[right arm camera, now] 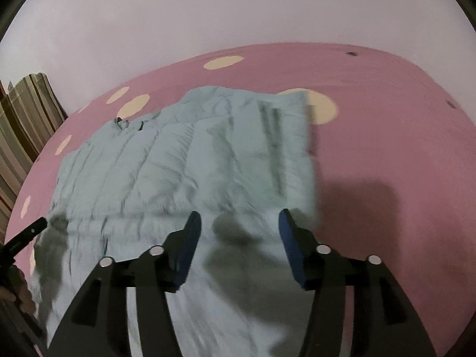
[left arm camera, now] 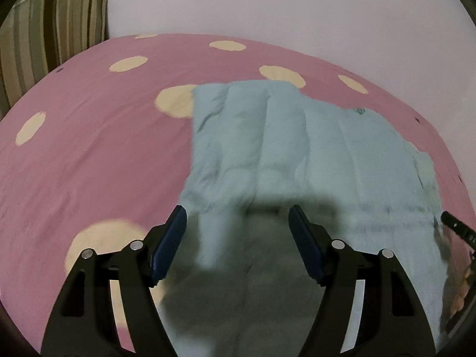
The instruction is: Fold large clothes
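Jacket [left arm camera: 297,148] — long axis crosswise before me, near edge under my left gripper [left arm camera: 238,217] and right gripper [right arm camera: 239,223] alike — both agape, empty.

left tongs [left arm camera: 238,217] | black arms | blue pads [left arm camera: 169,244] | silver screws

A bed [left arm camera: 89,154] fills the middle and lower part of both views, covered by a pink sheet [right arm camera: 386,148] printed with large cream dots [left arm camera: 128,63]. A few small dark specks sit on the sheet near its far edge, toward the upper right of the right wrist view. Behind the bed a plain pale wall [left arm camera: 267,6] takes up the top of each frame, evenly lit. A striped cushion [left arm camera: 50,23] in brown, green and cream stands at the upper left of the left wrist view and at the left edge of the right wrist view [right arm camera: 20,125]. Soft dark shadows fall on the sheet in the lower right of the right wrist view.
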`<state>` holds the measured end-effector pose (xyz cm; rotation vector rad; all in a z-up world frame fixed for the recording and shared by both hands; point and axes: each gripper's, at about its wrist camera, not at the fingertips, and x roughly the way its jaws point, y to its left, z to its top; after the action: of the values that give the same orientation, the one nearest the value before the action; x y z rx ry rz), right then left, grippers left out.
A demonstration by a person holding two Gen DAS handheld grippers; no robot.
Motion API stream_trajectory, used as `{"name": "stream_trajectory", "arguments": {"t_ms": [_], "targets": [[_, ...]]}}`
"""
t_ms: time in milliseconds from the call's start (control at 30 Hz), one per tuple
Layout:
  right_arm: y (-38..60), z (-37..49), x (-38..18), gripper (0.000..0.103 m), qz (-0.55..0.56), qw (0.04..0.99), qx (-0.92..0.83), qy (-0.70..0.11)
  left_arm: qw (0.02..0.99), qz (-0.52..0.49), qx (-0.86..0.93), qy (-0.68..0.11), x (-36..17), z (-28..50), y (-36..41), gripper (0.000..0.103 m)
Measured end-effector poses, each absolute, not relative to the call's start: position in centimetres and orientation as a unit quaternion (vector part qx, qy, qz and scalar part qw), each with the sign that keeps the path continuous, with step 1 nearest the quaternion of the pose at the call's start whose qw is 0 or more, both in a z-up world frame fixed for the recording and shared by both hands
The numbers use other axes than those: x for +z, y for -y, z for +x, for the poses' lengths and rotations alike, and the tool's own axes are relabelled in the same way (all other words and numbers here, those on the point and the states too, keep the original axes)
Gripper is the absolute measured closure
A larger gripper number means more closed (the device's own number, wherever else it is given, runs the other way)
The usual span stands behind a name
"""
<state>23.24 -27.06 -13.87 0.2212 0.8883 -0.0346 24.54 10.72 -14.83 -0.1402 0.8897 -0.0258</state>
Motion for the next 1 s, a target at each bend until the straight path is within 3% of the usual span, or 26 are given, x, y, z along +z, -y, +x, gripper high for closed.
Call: {"name": "stream_trajectory", "arguments": {"t_ms": [400,833,900,1000], "targets": [[31.8,10.1,-16.5,0.045,0.150,0.868,-0.051,-0.470,0.868,-0.125,-0.019,-0.480,-17.2,11.4,-16.1,0.031],[30.6,3.3,-16.9,0.045,0.168,0.867,-0.011,-0.468,0.870,-0.134,-0.056,-0.471,-17.0,5.5,-16.3,0.032],[30.2,2.4,-16.9,0.046,0.165,0.870,-0.006,-0.465,0.871,-0.135,-0.056,-0.470,-17.1,4.9,-16.3,0.033],[29.7,1.7,-16.9,0.060,0.158,0.872,0.001,-0.463,0.871,-0.133,-0.057,-0.469,-17.1,4.6,-16.2,0.043]]}}
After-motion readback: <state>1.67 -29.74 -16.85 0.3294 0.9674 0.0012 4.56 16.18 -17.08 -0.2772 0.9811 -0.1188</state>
